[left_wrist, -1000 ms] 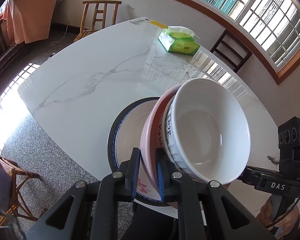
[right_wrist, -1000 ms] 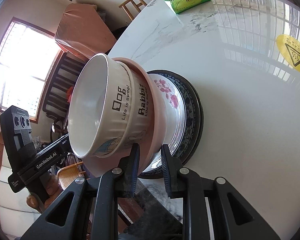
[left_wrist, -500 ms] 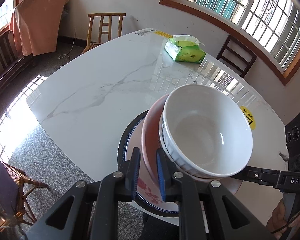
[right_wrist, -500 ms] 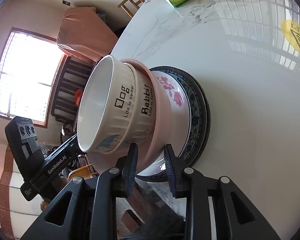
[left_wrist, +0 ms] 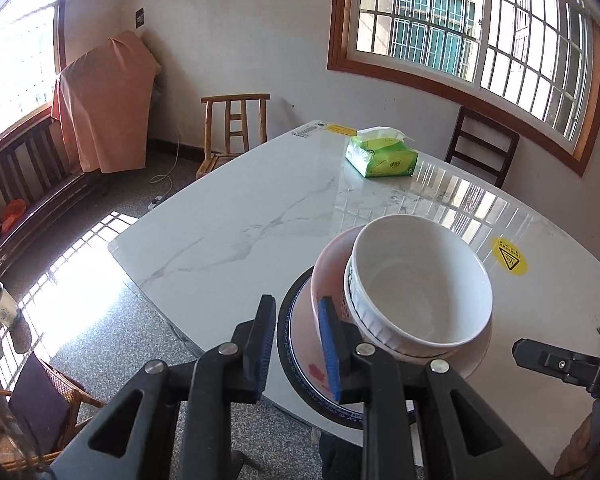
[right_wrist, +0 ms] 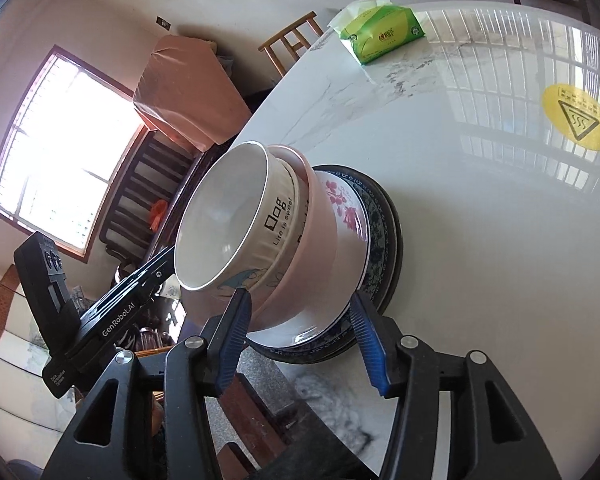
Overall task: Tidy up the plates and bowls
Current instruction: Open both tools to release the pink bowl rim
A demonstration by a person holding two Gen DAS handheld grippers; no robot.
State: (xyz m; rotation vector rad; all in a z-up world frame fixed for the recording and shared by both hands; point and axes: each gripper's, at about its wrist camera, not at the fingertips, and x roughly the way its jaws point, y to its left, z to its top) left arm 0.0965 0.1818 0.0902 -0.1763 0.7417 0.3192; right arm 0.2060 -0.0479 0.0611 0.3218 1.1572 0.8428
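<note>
Stack: ribbed white ceramic bowl (left_wrist: 420,292) nested in pink bowl (right_wrist: 320,236), on floral white plate (right_wrist: 350,216) and dark-rimmed plate (right_wrist: 384,232), near marble table (left_wrist: 260,216) edge | left gripper (left_wrist: 296,336), right gripper (right_wrist: 300,320): jaws opening, gripping nothing | advice: withdraw straight, clear of rims.

White bowl (left_wrist: 420,292) nested in pink bowl (left_wrist: 328,268) on plates; left hand-held gripper (left_wrist: 296,334) jaws opening, empty.

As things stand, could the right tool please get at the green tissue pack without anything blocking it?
Probably not directly: the tissue pack sits at the table's far end, and the stacked bowls and plates lie just ahead of the opening right tool.
</note>
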